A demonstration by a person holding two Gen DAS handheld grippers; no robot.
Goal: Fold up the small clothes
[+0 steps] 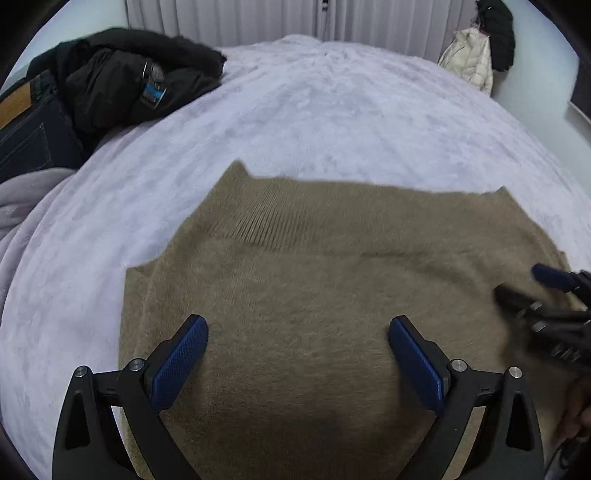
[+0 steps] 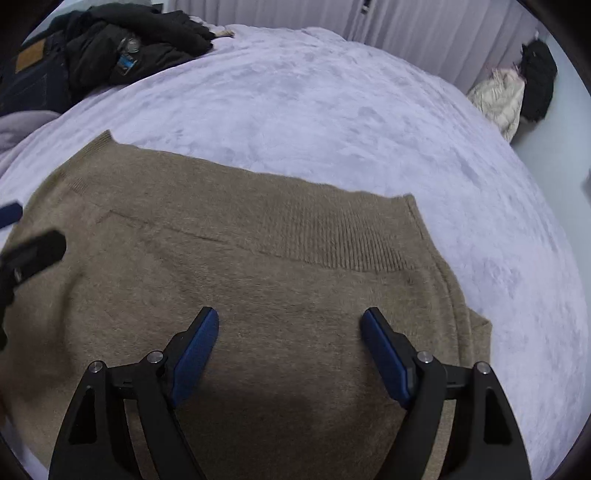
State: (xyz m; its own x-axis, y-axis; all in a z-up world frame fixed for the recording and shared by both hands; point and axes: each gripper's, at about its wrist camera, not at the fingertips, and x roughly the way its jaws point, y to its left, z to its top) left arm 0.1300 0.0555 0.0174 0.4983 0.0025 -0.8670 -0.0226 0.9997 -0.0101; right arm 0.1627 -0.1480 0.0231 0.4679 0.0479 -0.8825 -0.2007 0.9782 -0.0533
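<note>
A tan fuzzy knit garment (image 1: pixel 314 280) lies flat on the pale lilac bedcover (image 1: pixel 314 110), with a ribbed band along its far edge. My left gripper (image 1: pixel 297 328) hangs over the garment's left half, jaws wide apart with nothing between the blue pads. My right gripper (image 2: pixel 290 321) hovers above the garment (image 2: pixel 240 266) on its right half, jaws spread and empty too. In the left wrist view the right gripper (image 1: pixel 517 284) shows blurred at the right edge. One finger (image 2: pixel 33 251) of the left gripper shows at the left edge of the right wrist view.
A heap of dark clothes (image 1: pixel 122 81) and jeans (image 1: pixel 29 136) lies at the bed's far left, with a grey cloth (image 1: pixel 26 199) below it. A cream jacket (image 1: pixel 471 59) and a black garment (image 1: pixel 498 33) hang at the far right. Curtains (image 1: pixel 258 18) close the back.
</note>
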